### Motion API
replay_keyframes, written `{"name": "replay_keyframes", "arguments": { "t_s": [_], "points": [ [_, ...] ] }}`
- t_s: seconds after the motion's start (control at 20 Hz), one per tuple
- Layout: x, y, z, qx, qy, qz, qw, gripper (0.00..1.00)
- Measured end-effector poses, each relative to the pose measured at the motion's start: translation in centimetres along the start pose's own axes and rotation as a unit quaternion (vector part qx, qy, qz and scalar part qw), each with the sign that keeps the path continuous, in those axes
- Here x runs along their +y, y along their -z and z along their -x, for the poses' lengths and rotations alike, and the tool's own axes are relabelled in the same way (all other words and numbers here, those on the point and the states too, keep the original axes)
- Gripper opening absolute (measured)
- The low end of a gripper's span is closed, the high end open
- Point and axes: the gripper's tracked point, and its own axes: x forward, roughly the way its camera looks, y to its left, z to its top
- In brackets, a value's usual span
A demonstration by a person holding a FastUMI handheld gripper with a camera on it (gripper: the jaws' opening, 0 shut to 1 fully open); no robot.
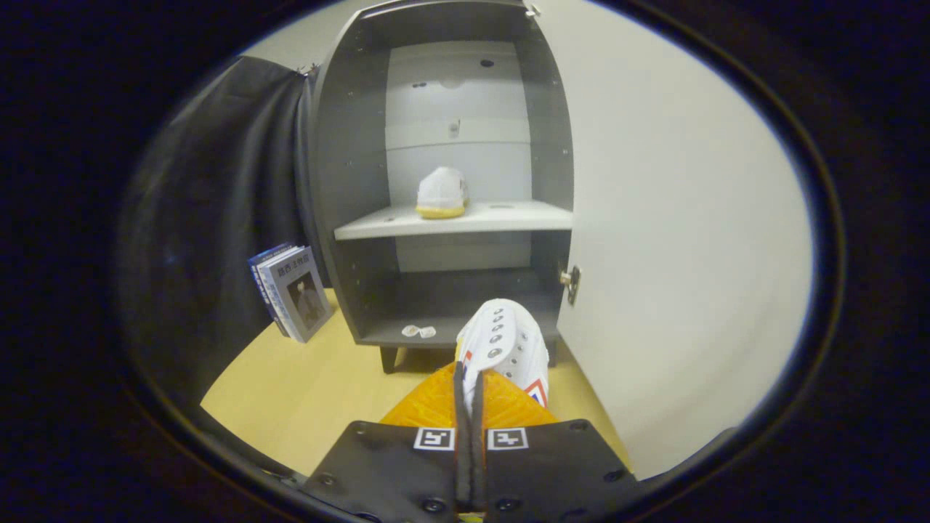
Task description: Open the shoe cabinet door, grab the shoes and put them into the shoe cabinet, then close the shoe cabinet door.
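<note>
Showing a white shoe point(505, 347) clamped between the gripper point(471, 388) fingers before the open shoe cabinet point(349, 145).
Second shoe point(442, 192) is seen on the middle shelf point(508, 216); door point(676, 218) is swung wide; books point(290, 290) are leaned beside the cabinet.

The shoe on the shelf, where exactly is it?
The shoe sits on the cabinet's middle shelf, towards its left side, beyond the jaws' own shoe.

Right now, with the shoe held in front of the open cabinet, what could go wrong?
1. The gripper pinches the white shoe only by a thin edge, so it may slip or swing.
2. The open door and its latch stand close beside the shoe and could catch it.
3. Small white pieces lie on the bottom shelf.
</note>
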Motion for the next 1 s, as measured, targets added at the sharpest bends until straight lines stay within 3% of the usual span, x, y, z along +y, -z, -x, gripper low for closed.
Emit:
{"name": "replay_keyframes", "arguments": {
  "t_s": [0.4, 1.0],
  "points": [
    [0.7, -11.3, -2.8, -0.057, 0.009, 0.039, 0.998, 0.02],
    [-3.2, -18.3, -20.1, -0.053, -0.002, 0.078, 0.996, 0.02]
  ]
}}
